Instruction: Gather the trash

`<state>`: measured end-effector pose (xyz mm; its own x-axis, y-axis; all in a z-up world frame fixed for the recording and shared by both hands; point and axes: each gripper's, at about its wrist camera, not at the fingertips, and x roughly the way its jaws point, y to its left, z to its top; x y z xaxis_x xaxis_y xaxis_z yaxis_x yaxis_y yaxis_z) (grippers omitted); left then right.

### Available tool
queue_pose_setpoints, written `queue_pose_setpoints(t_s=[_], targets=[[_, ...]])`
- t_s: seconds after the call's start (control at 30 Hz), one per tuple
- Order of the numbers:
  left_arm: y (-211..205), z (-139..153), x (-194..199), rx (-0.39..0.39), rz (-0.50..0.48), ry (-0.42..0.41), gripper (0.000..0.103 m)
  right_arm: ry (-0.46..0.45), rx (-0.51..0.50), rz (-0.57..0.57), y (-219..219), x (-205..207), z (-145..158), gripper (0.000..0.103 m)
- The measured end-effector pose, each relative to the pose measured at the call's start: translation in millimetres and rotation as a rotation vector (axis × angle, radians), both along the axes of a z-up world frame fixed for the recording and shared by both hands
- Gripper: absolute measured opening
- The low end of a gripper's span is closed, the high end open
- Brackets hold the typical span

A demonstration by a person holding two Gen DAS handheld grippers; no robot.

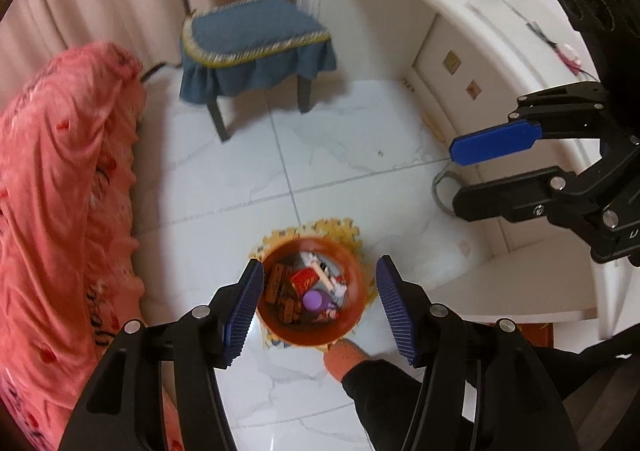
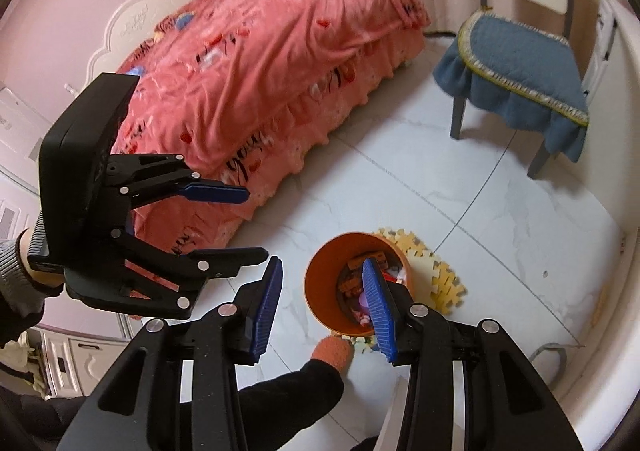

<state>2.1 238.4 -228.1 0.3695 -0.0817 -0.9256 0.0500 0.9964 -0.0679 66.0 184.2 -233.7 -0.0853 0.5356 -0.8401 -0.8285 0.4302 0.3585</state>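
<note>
Both tongs released and empty above the round orange plastic bin [image 1: 312,287] of trash on the white tiled floor [image 1: 340,155]; left gripper [image 1: 320,307] and right gripper [image 2: 326,307] should, I judge, seek remaining litter before descending

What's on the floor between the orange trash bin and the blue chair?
Only bare white tile floor between the orange trash bin and the blue chair; both wrist views show that.
</note>
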Motion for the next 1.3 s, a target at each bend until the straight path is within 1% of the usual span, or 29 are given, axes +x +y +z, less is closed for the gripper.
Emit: queue_pose_setpoints(t_s=[0.03, 0.27, 0.4, 0.5, 0.73, 0.87, 0.97, 1.07, 1.13, 1.17, 1.2, 1.23, 1.3], targets=[[-8, 10, 2, 0.008, -0.015, -0.017, 0.060, -0.008, 0.011, -0.007, -8, -1, 9, 0.043], [-48, 50, 13, 0.043, -0.100, -0.083, 0.060, -0.056, 0.074, -0.088, -66, 2, 61, 0.043], [-75, 74, 20, 0.050, -0.140, -0.135, 0.060, -0.093, 0.113, -0.164, -108, 7, 90, 0.043], [-97, 92, 25, 0.042, -0.174, -0.178, 0.060, -0.127, 0.144, -0.230, -148, 10, 114, 0.043], [-156, 123, 39, 0.042, -0.278, -0.255, 0.060, -0.190, 0.177, -0.356, -229, 9, 150, 0.045], [-183, 136, 44, 0.033, -0.313, -0.290, 0.060, -0.217, 0.194, -0.443, -276, 9, 164, 0.047], [-203, 146, 44, 0.021, -0.321, -0.318, 0.060, -0.258, 0.205, -0.518, -309, 5, 175, 0.052], [-217, 155, 44, 0.004, -0.297, -0.343, 0.060, -0.282, 0.222, -0.574, -337, 0, 181, 0.052], [-224, 161, 43, -0.012, -0.270, -0.358, 0.068, -0.310, 0.233, -0.626, -354, -6, 186, 0.052], [-228, 165, 43, -0.007, -0.255, -0.379, 0.073, -0.324, 0.239, -0.654, -361, -9, 189, 0.052], [-232, 168, 40, 0.001, -0.241, -0.396, 0.073, -0.341, 0.242, -0.680, -367, -12, 191, 0.053], [-234, 171, 40, 0.001, -0.227, -0.410, 0.073, -0.356, 0.246, -0.699, -371, -17, 193, 0.055], [-238, 175, 38, -0.020, -0.203, -0.420, 0.073, -0.392, 0.248, -0.742, -377, -23, 196, 0.065]])
